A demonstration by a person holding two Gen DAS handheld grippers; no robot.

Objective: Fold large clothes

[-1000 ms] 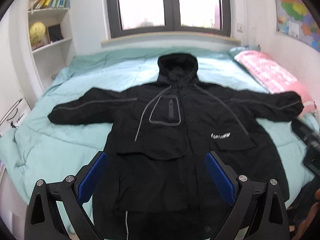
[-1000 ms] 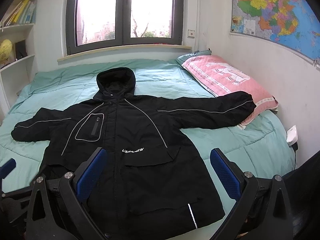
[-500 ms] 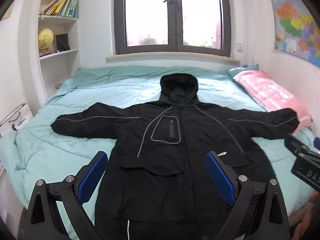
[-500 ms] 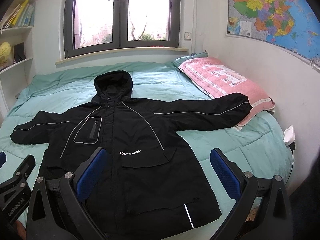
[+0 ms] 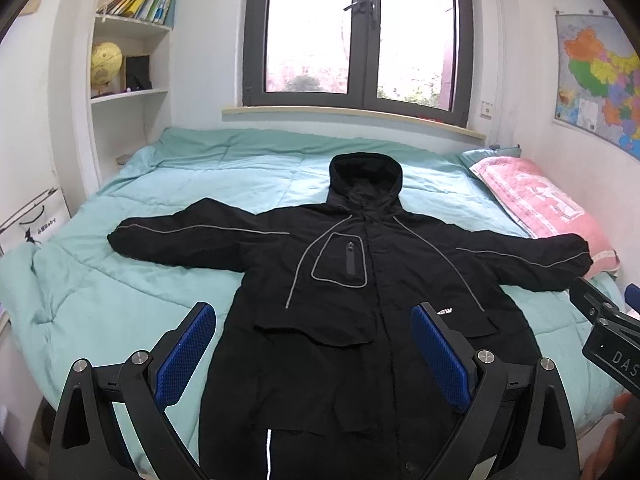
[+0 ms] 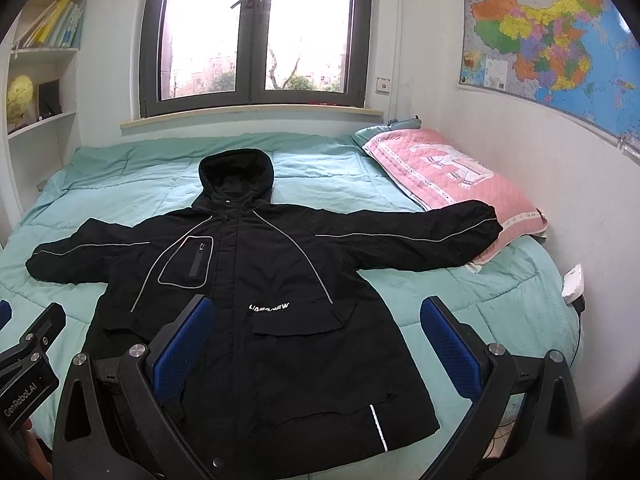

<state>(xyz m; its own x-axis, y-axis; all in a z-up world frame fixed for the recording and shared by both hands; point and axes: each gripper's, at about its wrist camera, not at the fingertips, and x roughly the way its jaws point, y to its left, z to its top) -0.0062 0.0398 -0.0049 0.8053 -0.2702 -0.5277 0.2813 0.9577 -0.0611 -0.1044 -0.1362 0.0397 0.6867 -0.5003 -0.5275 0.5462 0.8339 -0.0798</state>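
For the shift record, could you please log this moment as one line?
stage: pre-fold | black jacket: flat on bed, sleeves spread | left tool: open, empty | right tool: open, empty

My left gripper (image 5: 312, 344) has matt black plastic arms, bare metal screw heads and blue pads (image 5: 186, 354) with a rough, dimpled rubbery face; my right gripper (image 6: 320, 344) at the bottom of its frame is built the same. The jacket (image 6: 260, 300) in the middle is matt black cloth, lightly crinkled, with shiny grey piping and a glossy white strip near the hem. The quilt (image 5: 120, 292) under it is soft, matt teal cloth, stitched in squares. The pillow (image 6: 452, 176) at right is pink quilted cloth. The map (image 6: 548, 36) at upper right is glossy paper. The window frame (image 5: 364, 36) looks like smooth dark metal.
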